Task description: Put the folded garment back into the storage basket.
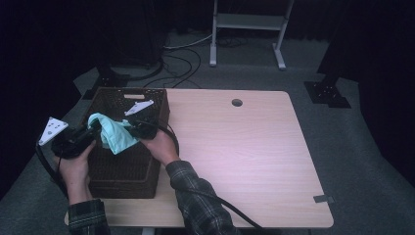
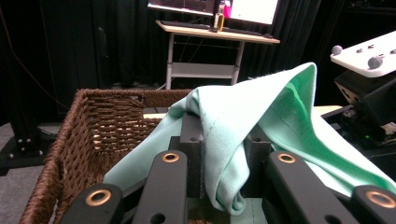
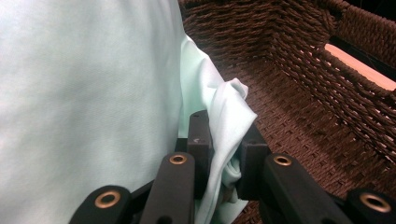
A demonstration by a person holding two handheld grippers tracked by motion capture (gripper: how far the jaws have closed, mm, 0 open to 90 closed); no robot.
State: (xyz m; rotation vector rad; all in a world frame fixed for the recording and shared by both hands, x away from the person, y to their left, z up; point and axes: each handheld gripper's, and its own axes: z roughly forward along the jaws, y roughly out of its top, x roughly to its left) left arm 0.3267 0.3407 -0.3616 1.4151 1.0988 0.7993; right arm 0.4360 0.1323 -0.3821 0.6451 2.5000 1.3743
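mint cloth (image 1: 115, 134) hangs over the brown wicker basket (image 1: 122, 171) at the left of the high view. left gripper (image 2: 224, 154) and right gripper (image 3: 226, 156) each pinch a fold of it between their jaws.

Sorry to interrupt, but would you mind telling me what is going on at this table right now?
A person holds a hand-held gripper in each hand over a brown wicker basket at the table's left end. Both the left hand-held gripper and the right hand-held gripper are clamped on a mint-green cloth, which hangs between them above the basket's open top.
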